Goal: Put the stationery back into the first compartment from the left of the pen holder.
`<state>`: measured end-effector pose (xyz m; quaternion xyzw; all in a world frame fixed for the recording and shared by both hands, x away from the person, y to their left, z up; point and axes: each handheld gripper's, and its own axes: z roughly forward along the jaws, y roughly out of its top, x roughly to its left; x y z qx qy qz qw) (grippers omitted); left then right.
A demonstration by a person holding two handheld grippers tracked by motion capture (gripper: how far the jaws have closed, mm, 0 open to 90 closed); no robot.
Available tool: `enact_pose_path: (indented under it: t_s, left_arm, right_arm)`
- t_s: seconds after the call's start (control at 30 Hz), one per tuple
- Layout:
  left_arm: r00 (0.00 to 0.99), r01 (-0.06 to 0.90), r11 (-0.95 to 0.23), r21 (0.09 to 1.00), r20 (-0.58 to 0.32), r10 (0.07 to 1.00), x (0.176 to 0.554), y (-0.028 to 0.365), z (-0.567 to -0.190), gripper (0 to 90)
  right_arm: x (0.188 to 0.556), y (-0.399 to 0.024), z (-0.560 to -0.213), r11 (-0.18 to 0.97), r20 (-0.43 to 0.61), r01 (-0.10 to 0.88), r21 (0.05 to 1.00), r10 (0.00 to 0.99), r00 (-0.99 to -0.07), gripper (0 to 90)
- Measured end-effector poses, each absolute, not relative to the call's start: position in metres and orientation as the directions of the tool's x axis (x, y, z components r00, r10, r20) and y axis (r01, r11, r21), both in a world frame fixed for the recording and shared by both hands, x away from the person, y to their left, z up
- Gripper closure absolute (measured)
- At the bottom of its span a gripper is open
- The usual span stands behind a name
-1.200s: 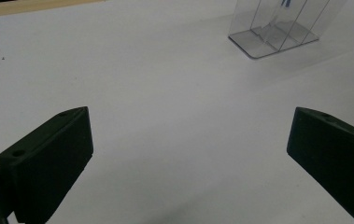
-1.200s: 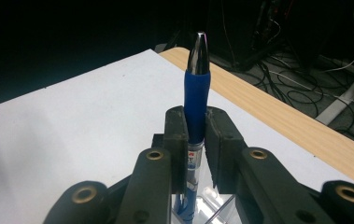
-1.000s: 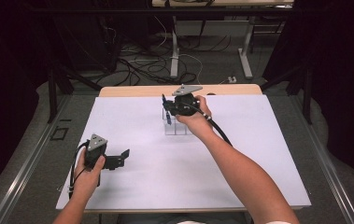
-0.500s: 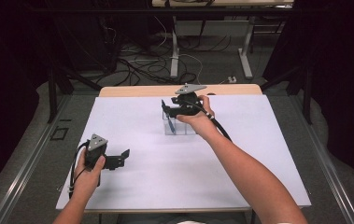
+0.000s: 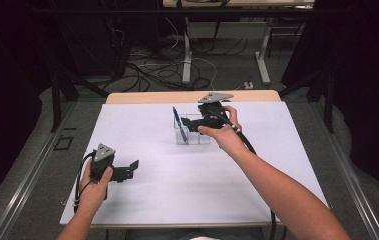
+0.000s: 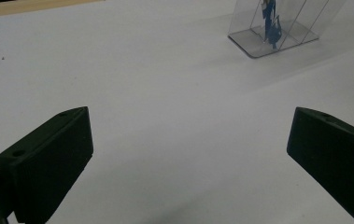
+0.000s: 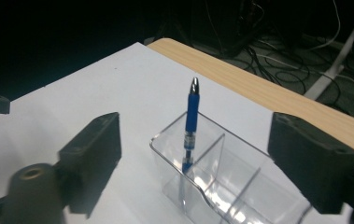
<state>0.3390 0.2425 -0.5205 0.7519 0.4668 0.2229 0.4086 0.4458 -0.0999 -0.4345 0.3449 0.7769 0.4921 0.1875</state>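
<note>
Big flat white counter [image 5: 142, 125] with a pale wood strip along the far edge. Dark room all around, grey floor, black and white cables [image 5: 162, 70] tangled on the floor behind, white metal legs [image 5: 187, 50] of another desk farther back.

On the far middle of the counter, a small clear plastic box with thin walls inside [image 5: 193, 131]. Smooth and shiny, see-through, rounded at the front lip, split into a few little rooms. In the end room, a thin blue pen with a silver tip [image 7: 191, 123], standing nearly straight up, tip at the top, leaning a bit on the wall.

Right hand-held gripper [image 5: 189, 126] just over the clear box, black blocky jaws spread wide apart, gripping nothing, one jaw on each side of the pen, not touching it. Grey three-cornered plate on top, black cable trailing along the arm.

Left hand-held gripper [image 5: 133, 169] low over the near left part of the counter, well apart from the box, jaws wide apart too, nothing between them but bare white top.
</note>
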Motion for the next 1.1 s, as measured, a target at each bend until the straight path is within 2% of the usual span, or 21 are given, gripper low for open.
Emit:
enact_pose_path:
  t_s: [0.37, 0.57, 0.83, 1.1]
  left_arm:
    - [0.462, 0.522, -0.226, 0.823, -0.05, 0.885, 0.339, 0.242, -0.521, 0.3]
    - [0.459, 0.521, -0.221, 0.824, -0.052, 0.887, 0.339, 0.242, -0.521, 0.3]
    - [0.455, 0.526, -0.212, 0.824, -0.062, 0.888, 0.338, 0.242, -0.52, 0.3]
    - [0.454, 0.524, -0.21, 0.825, -0.063, 0.889, 0.338, 0.242, -0.52, 0.3]
  right_arm:
    - [0.429, -0.137, -0.43, 0.243, 0.043, 0.368, 0.898, 0.782, -0.622, 13.8]
    - [0.42, -0.158, -0.426, 0.219, 0.049, 0.371, 0.902, 0.804, -0.593, 0.0]
    - [0.405, -0.18, -0.424, 0.192, 0.067, 0.377, 0.906, 0.814, -0.577, 0.0]
    - [0.389, -0.2, -0.436, 0.203, 0.045, 0.379, 0.903, 0.833, -0.552, 0.0]
